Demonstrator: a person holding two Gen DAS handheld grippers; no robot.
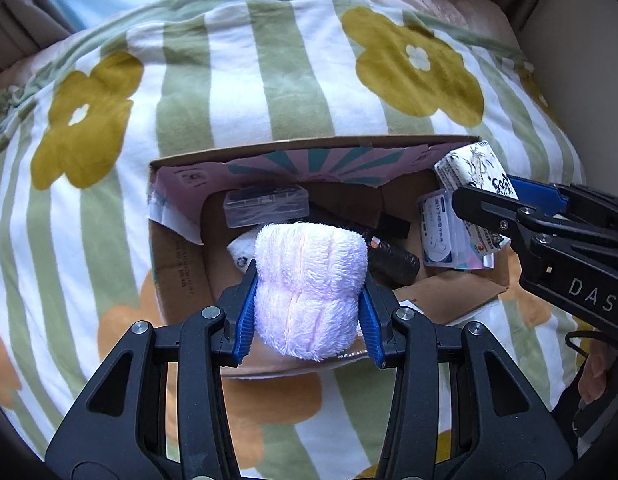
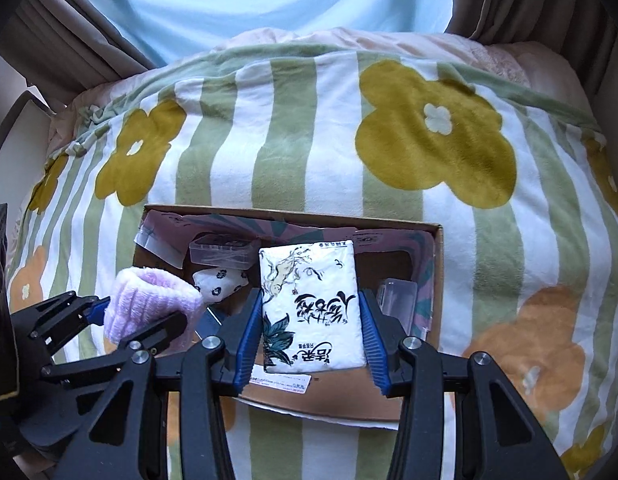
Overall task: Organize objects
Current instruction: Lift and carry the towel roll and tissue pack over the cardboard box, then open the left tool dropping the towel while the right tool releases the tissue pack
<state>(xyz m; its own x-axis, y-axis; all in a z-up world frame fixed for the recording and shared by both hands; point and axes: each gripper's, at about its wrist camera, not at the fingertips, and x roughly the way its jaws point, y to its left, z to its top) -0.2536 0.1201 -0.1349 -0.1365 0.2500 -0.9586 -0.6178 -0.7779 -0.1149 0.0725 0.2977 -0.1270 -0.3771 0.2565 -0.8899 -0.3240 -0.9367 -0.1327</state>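
Observation:
An open cardboard box (image 1: 177, 264) (image 2: 437, 256) lies on a flowered blanket. My left gripper (image 1: 307, 320) is shut on a rolled pink fluffy towel (image 1: 309, 284) (image 2: 149, 300), held over the box's near side. My right gripper (image 2: 312, 330) is shut on a white tissue pack (image 2: 311, 304) (image 1: 475, 172) printed with black ink drawings, held above the box's right part. In the left wrist view the right gripper (image 1: 505, 196) comes in from the right edge. In the right wrist view the left gripper (image 2: 137, 316) sits at the lower left.
Inside the box lie a clear plastic case (image 1: 267, 204) (image 2: 221, 254), a black cylinder (image 1: 393, 260), a small white patterned pouch (image 2: 221, 284) and a packet with blue print (image 1: 439, 232). The striped blanket (image 1: 269, 92) covers the bed. Curtains (image 2: 89, 32) hang behind.

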